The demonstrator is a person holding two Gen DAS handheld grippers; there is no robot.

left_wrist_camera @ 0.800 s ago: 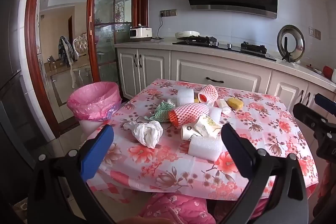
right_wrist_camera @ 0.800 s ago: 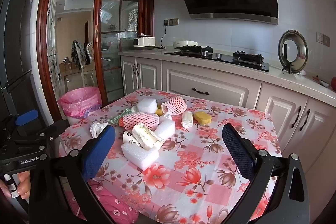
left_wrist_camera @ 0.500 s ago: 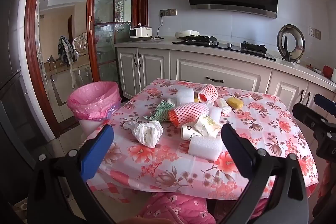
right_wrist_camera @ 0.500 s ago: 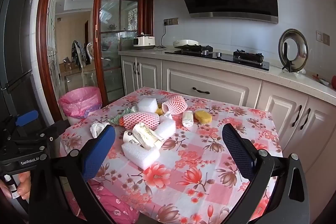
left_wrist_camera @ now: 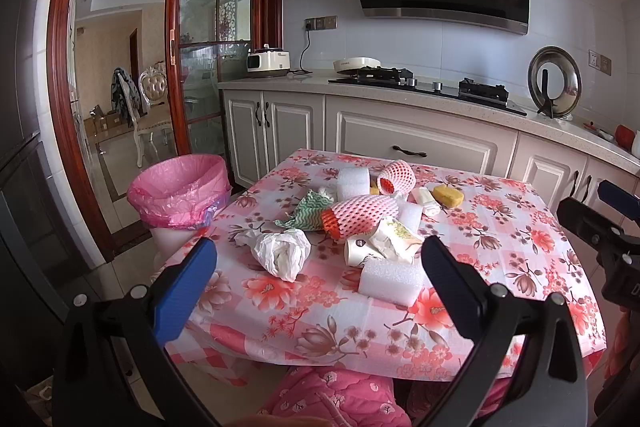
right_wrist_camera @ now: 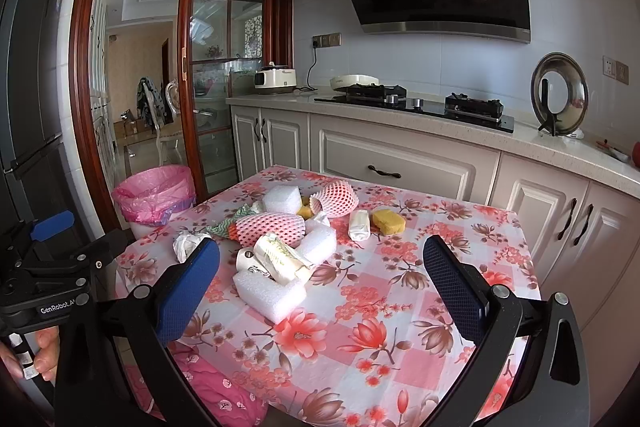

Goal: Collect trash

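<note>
Hardly a shift — right claw (right_wrist_camera: 320, 291) view a touch lower, trash pile (right_wrist_camera: 288, 239) unmoved

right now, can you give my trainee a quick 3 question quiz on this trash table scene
1. True or false: both sets of jaws are open and hold nothing.
2. Where is the bin with the pink bag? A) on the table B) on the floor by the table's left side C) on the counter
3. What lies nearest the left gripper: the crumpled white bag or the yellow sponge?

Key: 1 true; 2 B; 3 the crumpled white bag.
</note>
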